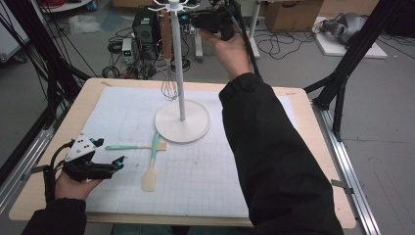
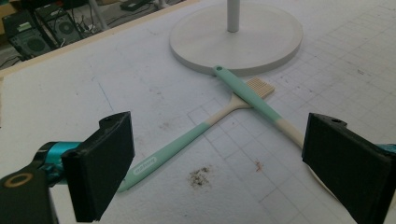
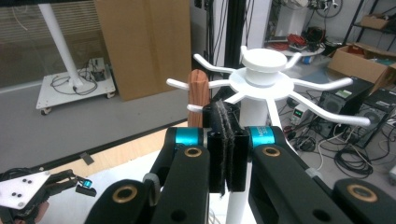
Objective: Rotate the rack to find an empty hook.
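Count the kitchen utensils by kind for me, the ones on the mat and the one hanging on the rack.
Whisk, wooden handle, hanging on the rack: 1
Mint-handled spatula, on the mat: 1
Mint-handled brush, on the mat, under the spatula: 1
Total: 3

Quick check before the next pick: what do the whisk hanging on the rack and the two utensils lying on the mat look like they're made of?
whisk: reddish-brown handle with visible grain, likely wood; thin shiny loops, apparently metal wire.
spatula: matte mint handle and cream blade, probably silicone or plastic.
brush: same mint-and-cream matte body, with a tan ribbed head, perhaps silicone bristles.
rack: smooth matte white, painted metal or plastic; hard to tell.
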### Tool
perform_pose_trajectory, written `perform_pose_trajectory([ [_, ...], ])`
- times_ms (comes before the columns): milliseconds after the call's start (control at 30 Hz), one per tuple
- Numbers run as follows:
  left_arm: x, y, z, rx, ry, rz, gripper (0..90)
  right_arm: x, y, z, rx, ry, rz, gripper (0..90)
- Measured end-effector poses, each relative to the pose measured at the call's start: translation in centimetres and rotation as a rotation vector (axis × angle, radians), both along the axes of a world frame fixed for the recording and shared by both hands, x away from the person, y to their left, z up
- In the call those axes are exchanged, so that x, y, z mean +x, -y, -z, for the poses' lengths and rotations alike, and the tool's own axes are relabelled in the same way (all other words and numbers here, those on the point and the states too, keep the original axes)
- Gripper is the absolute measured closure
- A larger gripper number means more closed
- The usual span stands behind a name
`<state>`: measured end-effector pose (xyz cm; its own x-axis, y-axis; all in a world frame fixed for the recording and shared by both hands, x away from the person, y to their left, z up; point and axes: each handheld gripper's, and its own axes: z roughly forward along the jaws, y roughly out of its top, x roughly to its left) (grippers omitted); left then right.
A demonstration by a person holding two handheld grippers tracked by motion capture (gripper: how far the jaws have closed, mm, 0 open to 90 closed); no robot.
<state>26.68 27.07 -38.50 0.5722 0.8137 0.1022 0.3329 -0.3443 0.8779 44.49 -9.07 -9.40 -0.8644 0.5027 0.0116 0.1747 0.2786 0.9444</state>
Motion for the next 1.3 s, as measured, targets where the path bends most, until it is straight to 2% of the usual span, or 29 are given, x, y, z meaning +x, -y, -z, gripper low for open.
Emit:
perform_pose_trajectory([
  [367, -0.1, 0.1, -0.1, 0.001, 0.002, 0.002, 9.7, -0.6, -1.2, -0.3, -0.013, 0.011, 0.003, 89.4],
  [467, -0.1, 0.0, -0.1, -0.001, 0.003, 0.002, 9.7, -0.8, -1.8, -0.3, -0.037, 0.025, 0.007, 89.4],
  [933, -0.1, 0.0, -0.1, -0.002, 0.005, 0.003, 9.7, -1.1, -3.3, -0.7, -0.073, 0.039, 0.019, 89.4],
  [1100, -0.1, -0.1, -0.1, -0.007, 0.006, 0.001, 9.7, -1.2, -3.0, -0.7, -0.071, 0.044, 0.017, 89.3],
  [1300, -0.1, 0.0, -0.2, -0.001, 0.007, 0.003, 9.7, -1.8, -1.5, -0.5, -0.050, 0.048, 0.007, 89.0],
])
